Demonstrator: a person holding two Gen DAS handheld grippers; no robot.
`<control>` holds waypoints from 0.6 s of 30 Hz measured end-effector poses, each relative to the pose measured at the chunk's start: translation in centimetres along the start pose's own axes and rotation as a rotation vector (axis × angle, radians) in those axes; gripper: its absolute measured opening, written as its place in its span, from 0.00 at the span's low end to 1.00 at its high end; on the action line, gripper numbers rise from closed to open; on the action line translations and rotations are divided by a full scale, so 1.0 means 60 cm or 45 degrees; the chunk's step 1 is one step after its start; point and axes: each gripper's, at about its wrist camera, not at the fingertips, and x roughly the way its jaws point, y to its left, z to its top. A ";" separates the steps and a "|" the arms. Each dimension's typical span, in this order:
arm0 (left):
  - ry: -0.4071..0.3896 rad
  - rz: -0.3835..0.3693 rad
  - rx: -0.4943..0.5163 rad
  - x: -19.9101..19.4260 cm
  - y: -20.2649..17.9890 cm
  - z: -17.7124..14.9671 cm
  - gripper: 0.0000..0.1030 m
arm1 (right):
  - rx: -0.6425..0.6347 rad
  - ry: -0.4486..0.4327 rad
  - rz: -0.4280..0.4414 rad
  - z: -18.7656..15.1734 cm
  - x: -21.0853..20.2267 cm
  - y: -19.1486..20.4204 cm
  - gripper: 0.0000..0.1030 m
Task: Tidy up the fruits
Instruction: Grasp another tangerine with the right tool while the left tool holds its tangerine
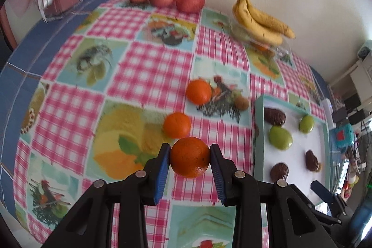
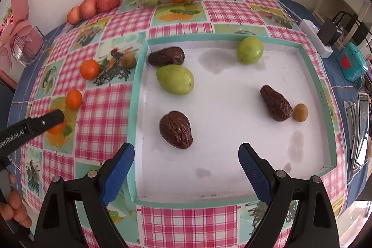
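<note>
Left claw (image 1: 190,156) clamps one round orange tangerine (image 1: 189,157), pitched steeply down over the checked surface (image 1: 148,66). Two tangerines wait at twelve o'clock; the white tray (image 2: 232,155) at three o'clock holds green and brown fruit. Right claw (image 2: 186,169) hangs wide, empty, above it.

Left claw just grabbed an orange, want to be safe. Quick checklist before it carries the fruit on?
1. Left claw shut on the orange: ok, both pads press its sides.
2. Orange centred between the pads: ok.
3. Two other oranges apart from the held one: ok.
4. Right claw open and empty: ok, above the tray.
5. Free space in the tray: ok, bare patches between the green fruits and brown ones.
6. Orange lifted off the tablecloth: cannot tell.
</note>
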 end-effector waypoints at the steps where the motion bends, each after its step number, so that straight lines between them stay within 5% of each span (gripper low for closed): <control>1: -0.019 0.002 -0.001 -0.006 0.003 0.004 0.36 | 0.003 -0.015 0.011 0.002 -0.002 0.001 0.89; 18: -0.097 0.000 -0.198 0.006 0.097 0.047 0.36 | -0.071 -0.082 0.110 0.021 0.014 0.044 0.89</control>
